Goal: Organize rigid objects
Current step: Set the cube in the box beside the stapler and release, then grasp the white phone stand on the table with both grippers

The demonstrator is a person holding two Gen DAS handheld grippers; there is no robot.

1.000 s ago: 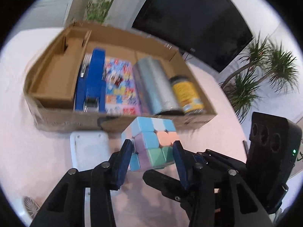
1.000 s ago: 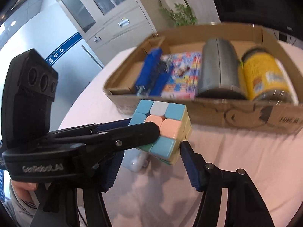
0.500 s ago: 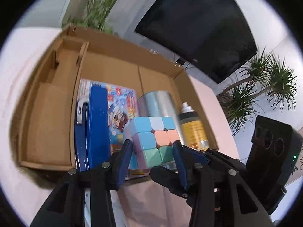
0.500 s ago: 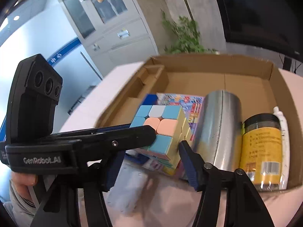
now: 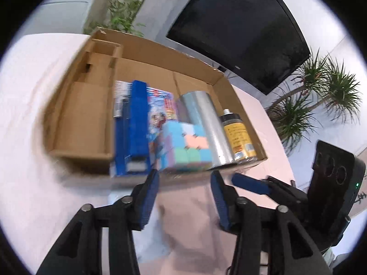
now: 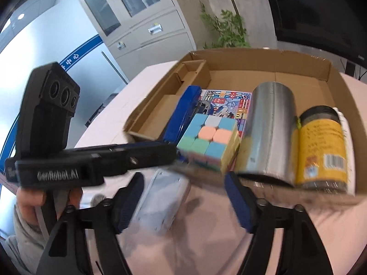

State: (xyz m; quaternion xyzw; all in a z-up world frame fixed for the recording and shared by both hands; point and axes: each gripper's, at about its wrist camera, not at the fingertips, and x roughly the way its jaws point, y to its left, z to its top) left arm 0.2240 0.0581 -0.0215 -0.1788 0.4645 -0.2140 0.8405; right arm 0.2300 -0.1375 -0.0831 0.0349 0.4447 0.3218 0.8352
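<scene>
Half a second earlier both grippers pinched the puzzle cube (image 5: 187, 146); now the left gripper (image 5: 184, 198) and right gripper (image 6: 183, 202) have jaws spread, clear of it. The cube rests inside the cardboard box (image 5: 68, 119) near the front wall, on the colourful booklet (image 6: 231, 102), between the blue stapler (image 5: 137, 123) and the silver cylinder (image 6: 268, 128). Only the right wrist view shows a white device (image 6: 160, 201) on the worktop (image 5: 29, 105), just in front of the box.
</scene>
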